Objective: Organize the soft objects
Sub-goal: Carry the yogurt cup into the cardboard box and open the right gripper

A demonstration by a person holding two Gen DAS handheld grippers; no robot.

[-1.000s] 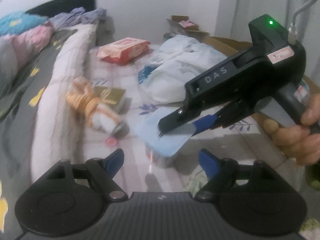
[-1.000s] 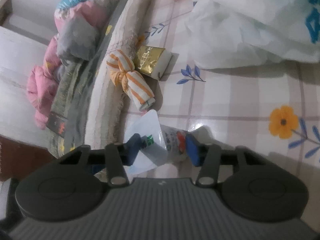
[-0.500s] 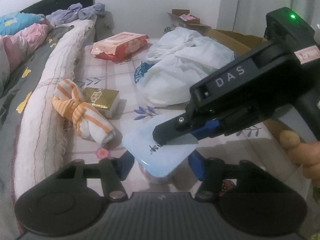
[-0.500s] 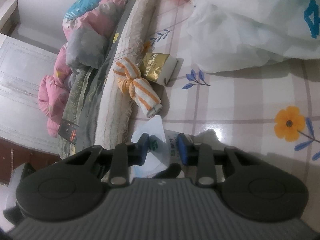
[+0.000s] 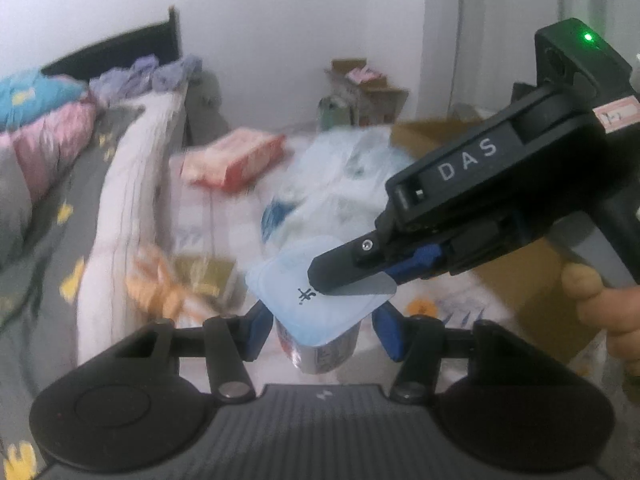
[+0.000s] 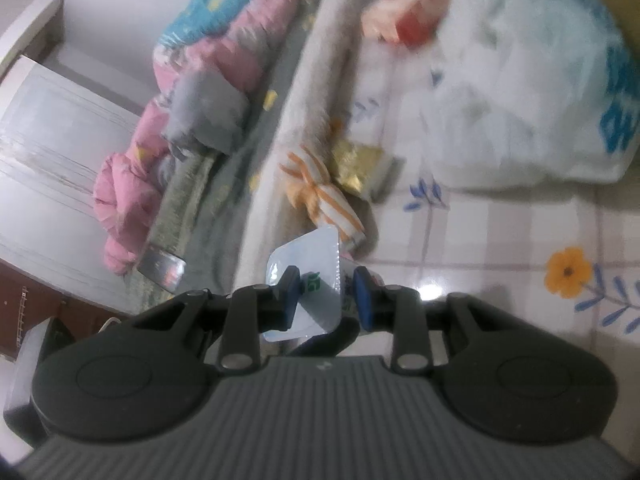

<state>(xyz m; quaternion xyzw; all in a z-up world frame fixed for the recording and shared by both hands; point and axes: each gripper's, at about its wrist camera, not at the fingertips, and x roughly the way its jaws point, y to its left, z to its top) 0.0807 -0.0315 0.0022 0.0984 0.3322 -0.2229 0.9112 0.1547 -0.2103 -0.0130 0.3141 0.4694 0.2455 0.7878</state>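
A pale blue soft pack [image 5: 316, 308] with a printed wrapper hangs above the flowered floor between both grippers. My left gripper [image 5: 322, 332] is shut on its lower body, one blue pad on each side. From the right, the right gripper [image 5: 348, 280] clamps the pack's flat top edge; a hand [image 5: 600, 304] holds its handle. In the right wrist view the right gripper [image 6: 326, 298] has its blue pads pressed on the pack's [image 6: 316, 272] thin flap. The bottom of the pack is hidden behind the gripper bodies.
An orange striped cloth roll [image 6: 320, 196] and a gold box [image 6: 360, 170] lie beside a long whitish rolled blanket [image 5: 128, 184]. A white plastic bag [image 6: 520, 80], a pink wipes pack [image 5: 232, 158] and a cardboard box [image 5: 532, 292] sit behind. Pink bedding [image 6: 224, 40] is at the left.
Both grippers closed on the blue pack, the left from wide open. They have since risen together, and the pack has come off the floor with them.
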